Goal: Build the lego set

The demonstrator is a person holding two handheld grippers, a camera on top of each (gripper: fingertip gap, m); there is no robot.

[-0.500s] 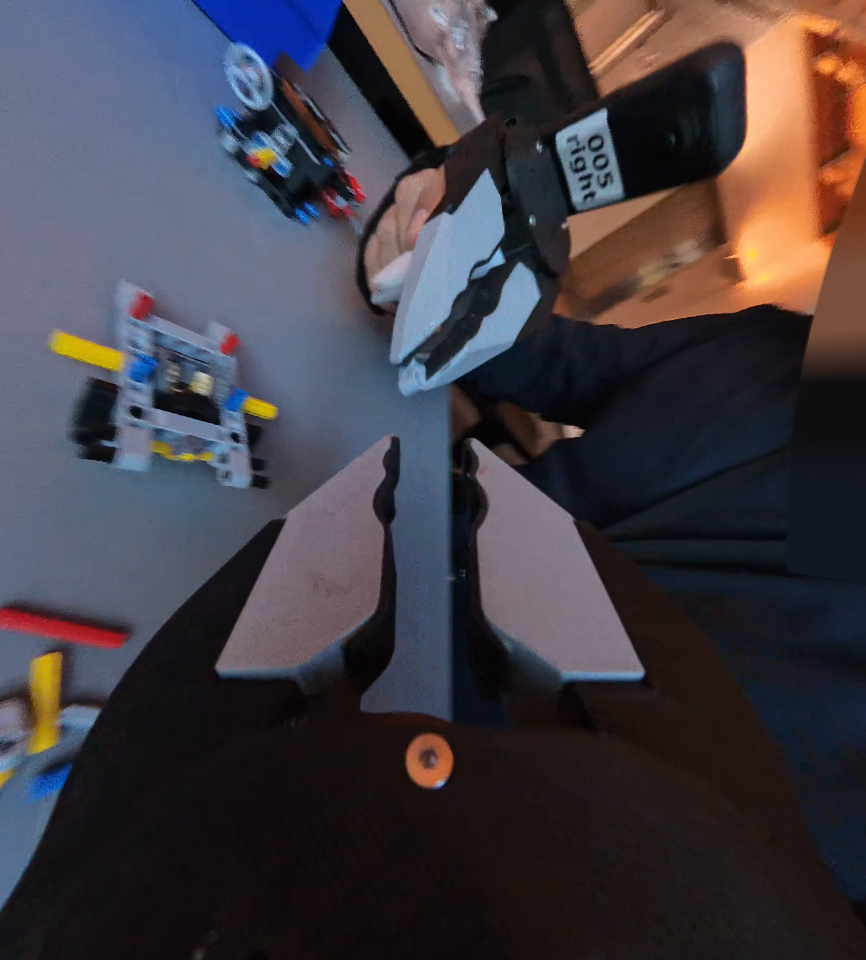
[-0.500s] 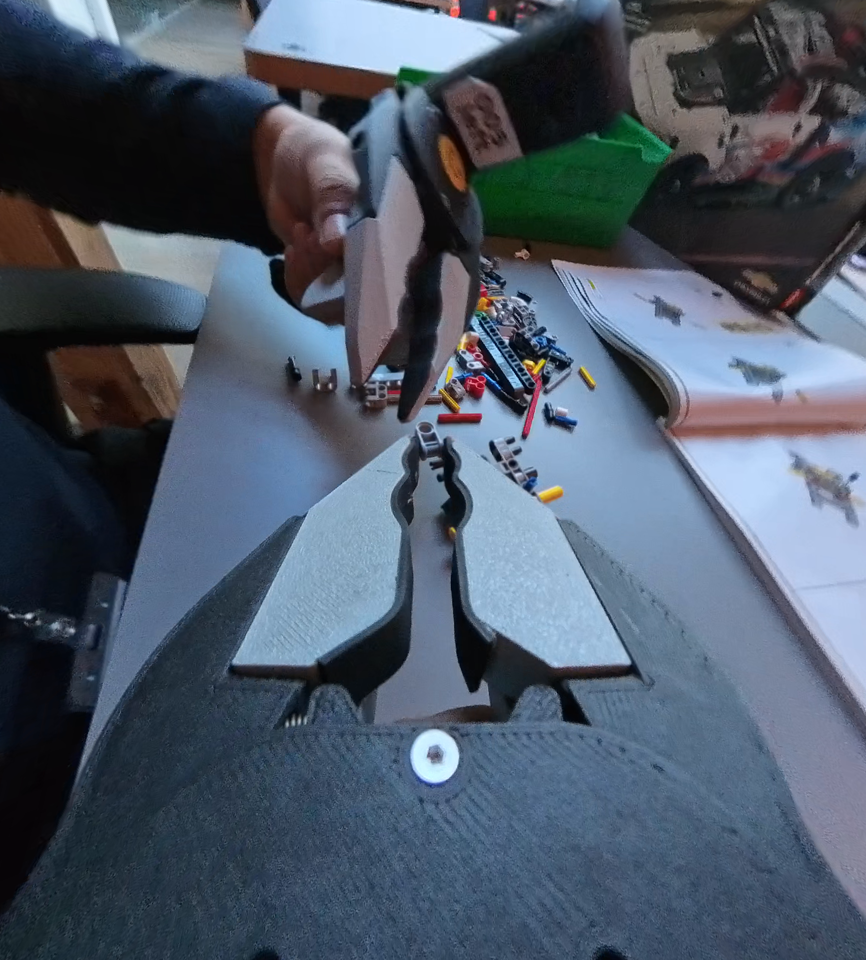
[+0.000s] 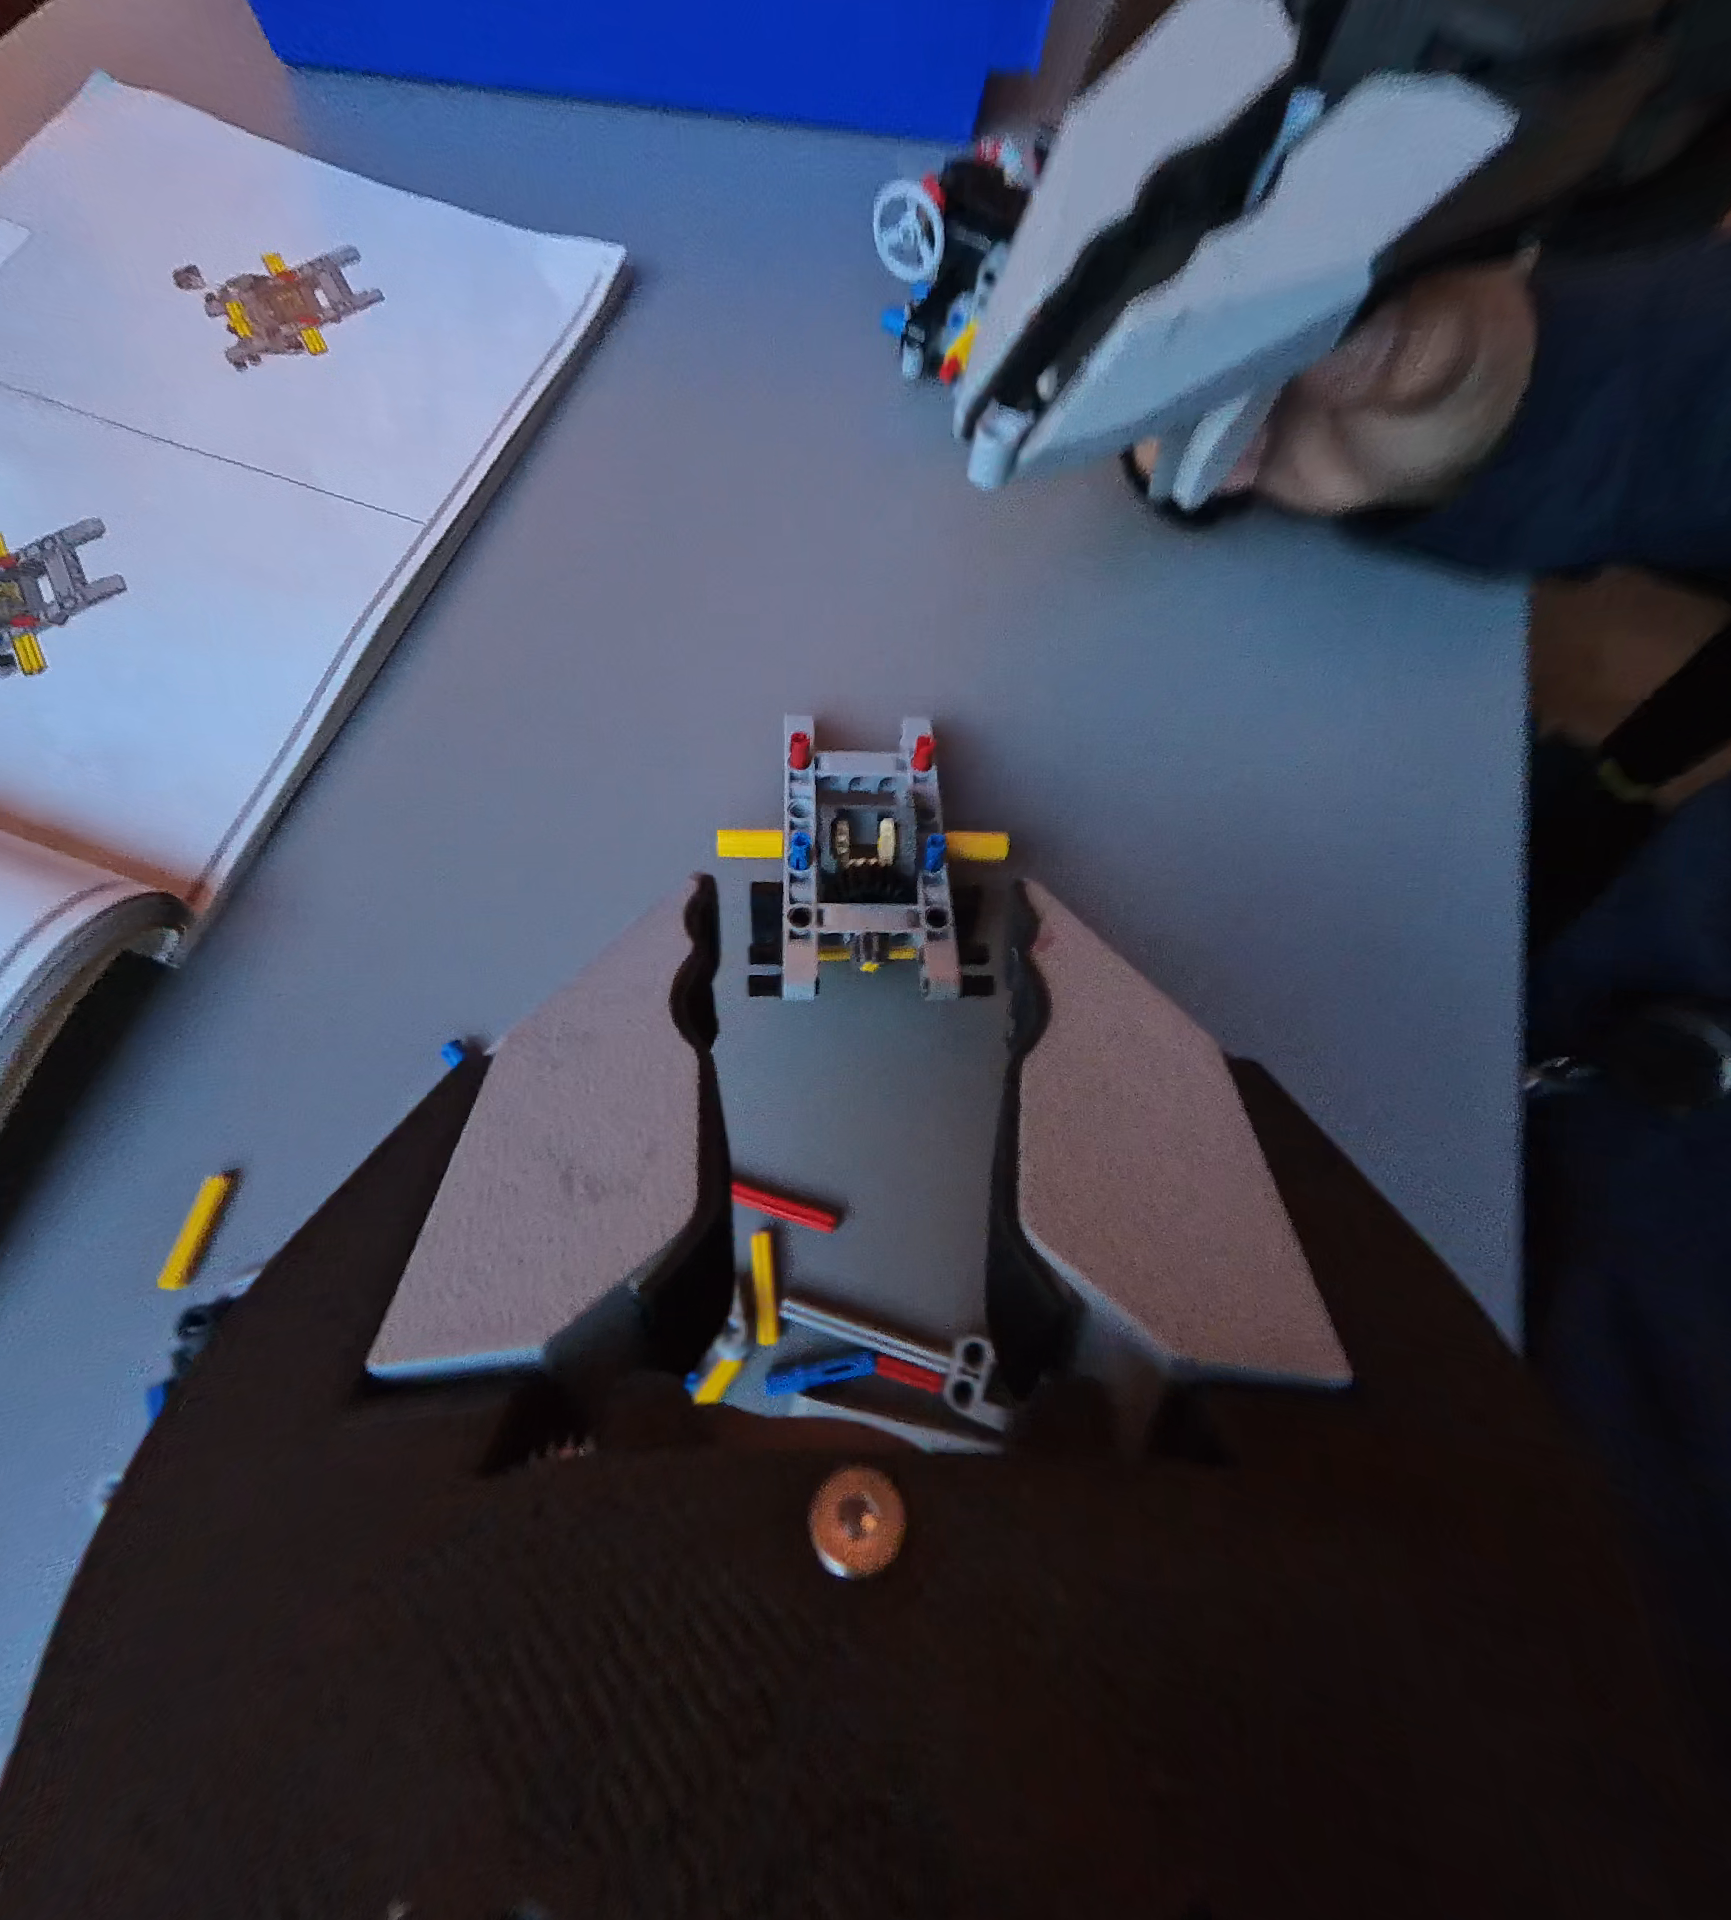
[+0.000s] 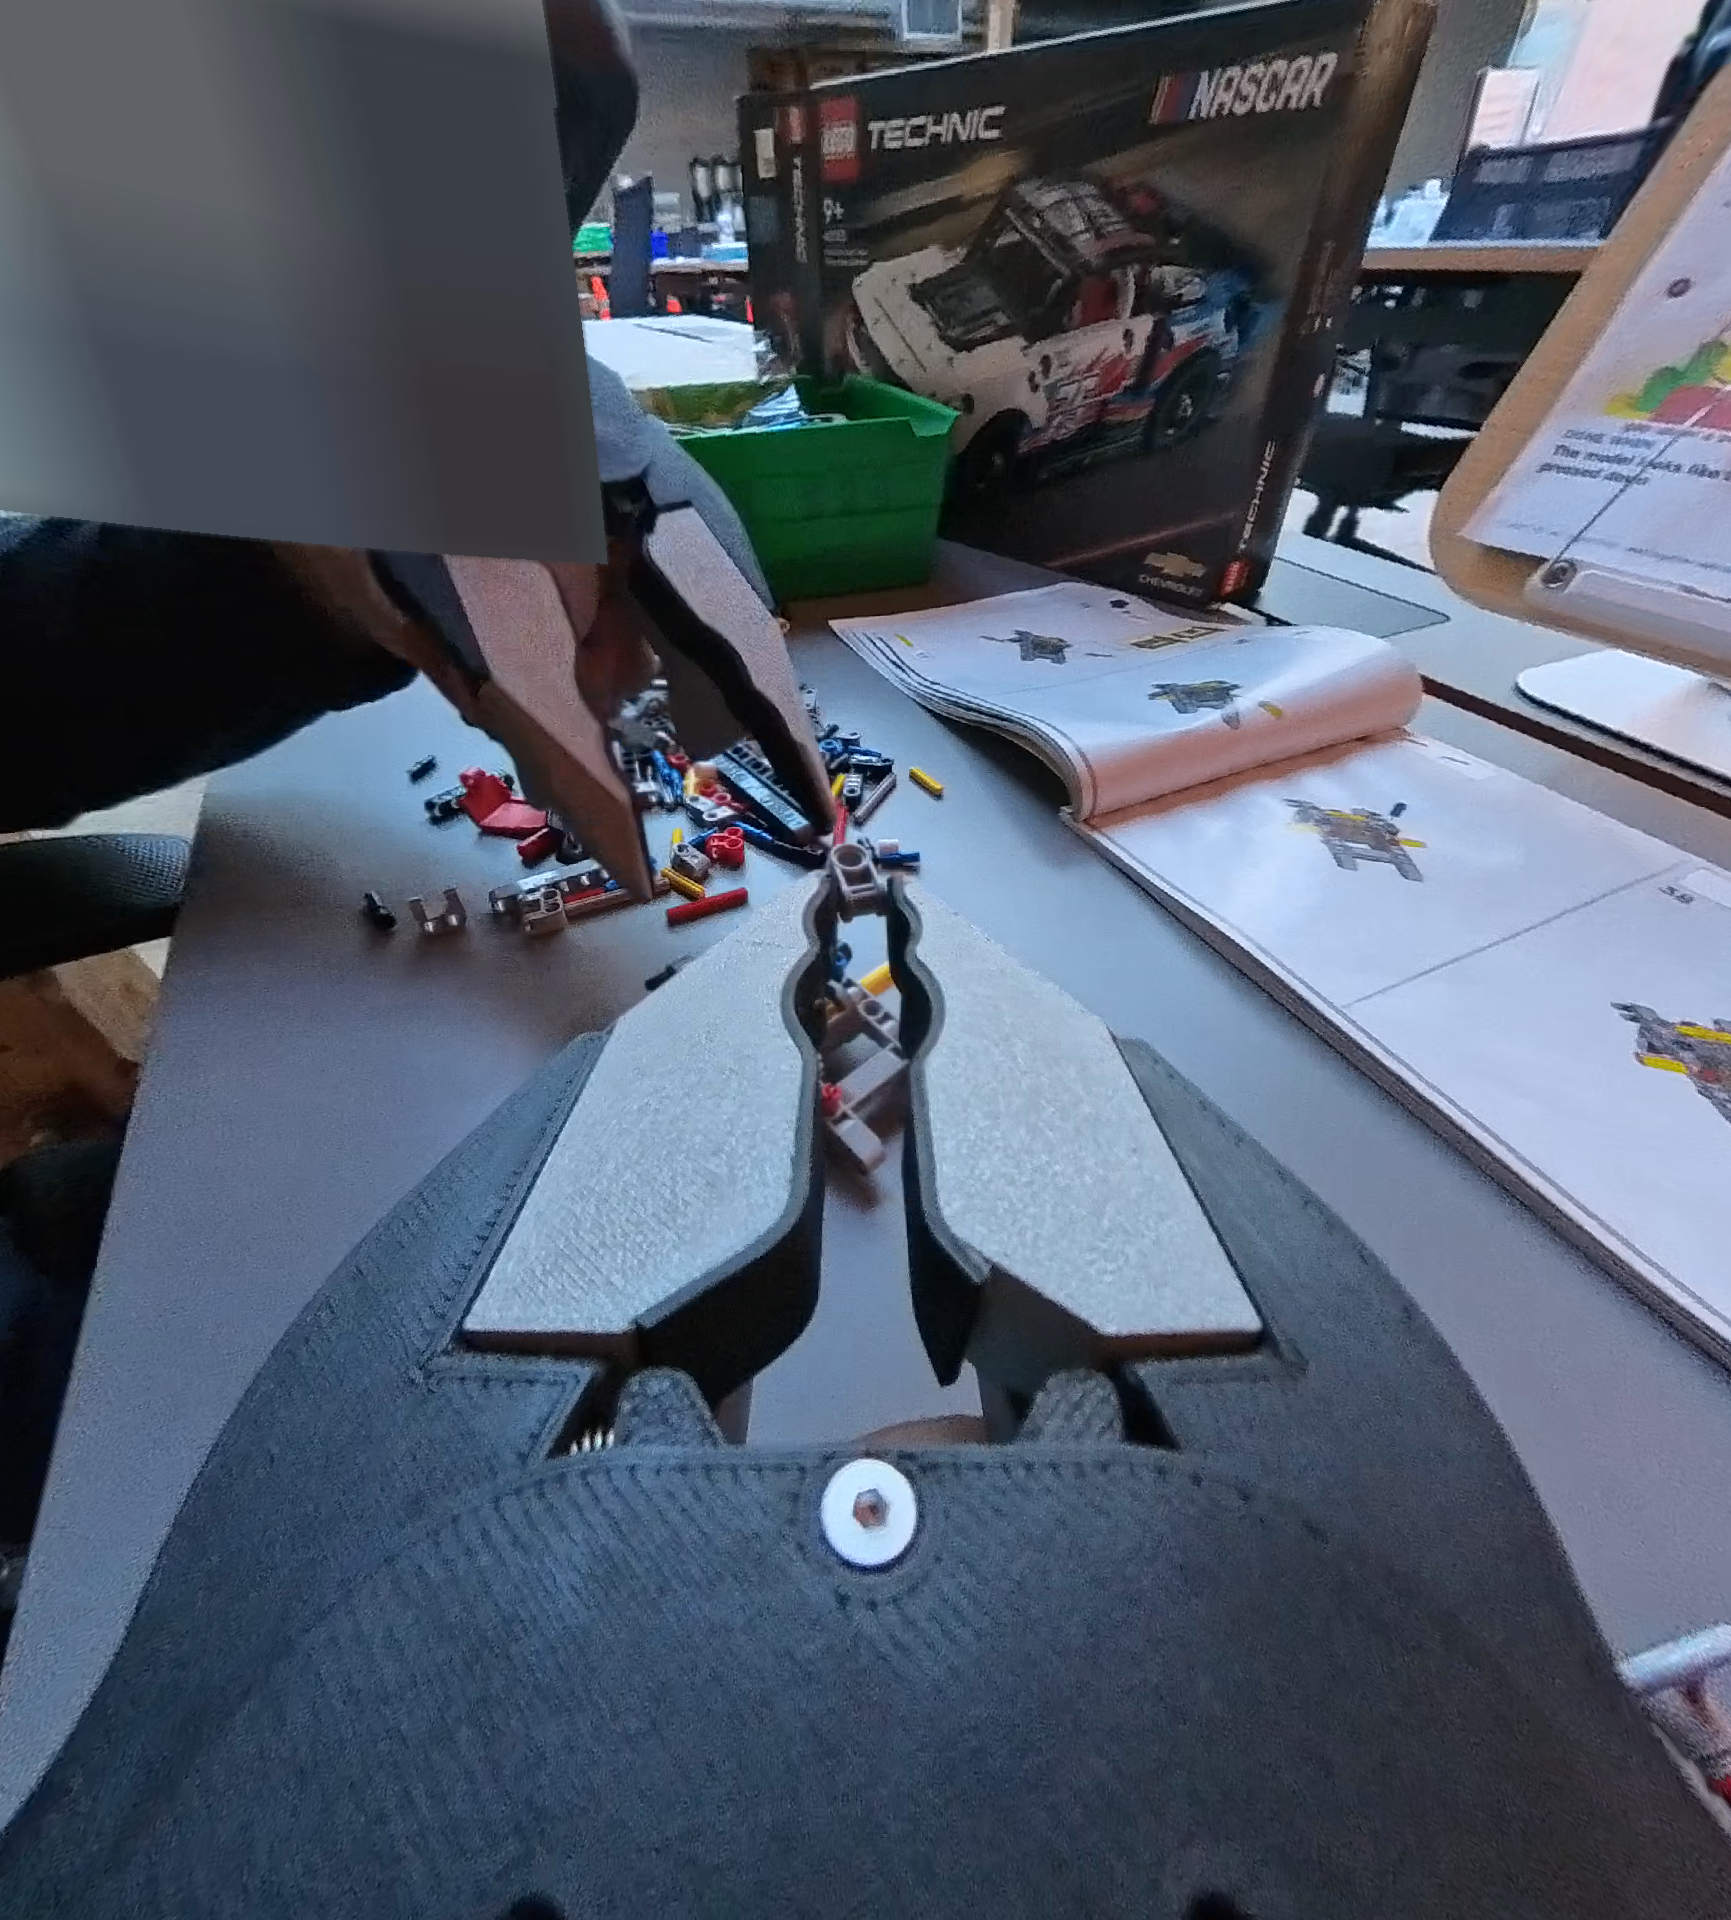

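In the left wrist view, an open instruction booklet [image 3: 217, 540] fills the upper left of the frame, and loose yellow and red pins lie low on the grey table [image 3: 632, 623]. At the centre, the left gripper [image 3: 861, 935] is spread wide and grasps nothing. A small grey frame assembly [image 3: 861, 862] with yellow pins sticking out sideways lies flat on the table straight ahead of it. The near end of the assembly sits between the two fingertips, with a clear gap on each side. Its long axis runs up the frame, in line with the fingers. At the upper right, the right gripper [image 3: 996, 447] hangs above the table, well apart from the assembly, so the left one is plainly nearer.

In the right wrist view, a heap of loose parts [image 4: 715, 800] lies left of centre. The right gripper [image 4: 856, 883] is clenched on a small grey connector piece [image 4: 853, 878] at its tips. The booklet [image 4: 1463, 883] spreads to the right.
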